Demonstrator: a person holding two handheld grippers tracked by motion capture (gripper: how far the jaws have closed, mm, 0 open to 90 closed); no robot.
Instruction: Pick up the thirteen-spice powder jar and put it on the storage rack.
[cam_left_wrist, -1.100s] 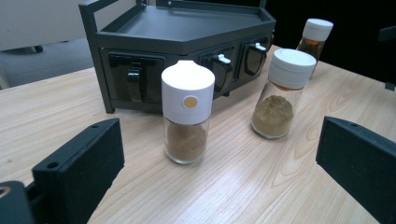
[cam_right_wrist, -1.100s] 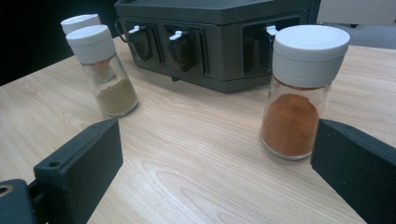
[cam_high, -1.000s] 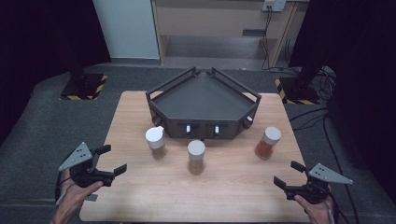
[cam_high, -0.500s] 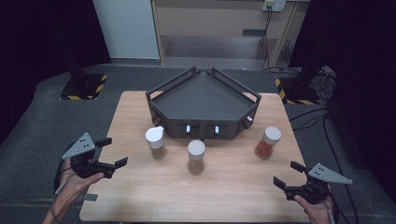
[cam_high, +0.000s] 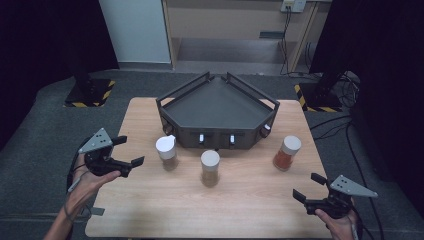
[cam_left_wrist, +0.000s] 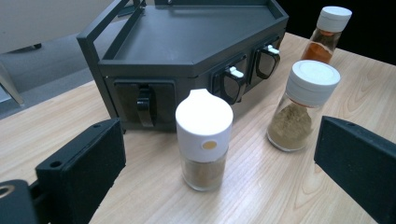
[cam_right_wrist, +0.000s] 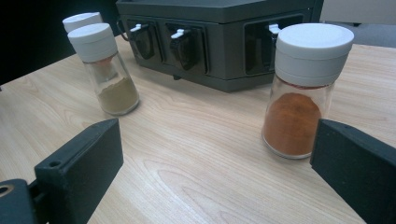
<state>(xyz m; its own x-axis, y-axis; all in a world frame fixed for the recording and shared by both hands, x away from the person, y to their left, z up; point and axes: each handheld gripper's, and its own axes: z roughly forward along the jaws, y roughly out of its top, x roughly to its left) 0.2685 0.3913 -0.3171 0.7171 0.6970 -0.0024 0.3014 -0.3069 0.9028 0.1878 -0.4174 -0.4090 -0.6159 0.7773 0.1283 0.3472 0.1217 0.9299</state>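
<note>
No readable writing anywhere on this table.
The three spice jars carry no labels; the nearest jar's (cam_left_wrist: 204, 140) white cap shows just a plain yellow dot, and the dark rack (cam_high: 218, 107) bears no lettering.

You get even overhead light on the wooden table (cam_high: 150, 210), darkness around it. Jars cast soft, short shadows; both gripper views are sharp, jaws slightly blurred.
</note>
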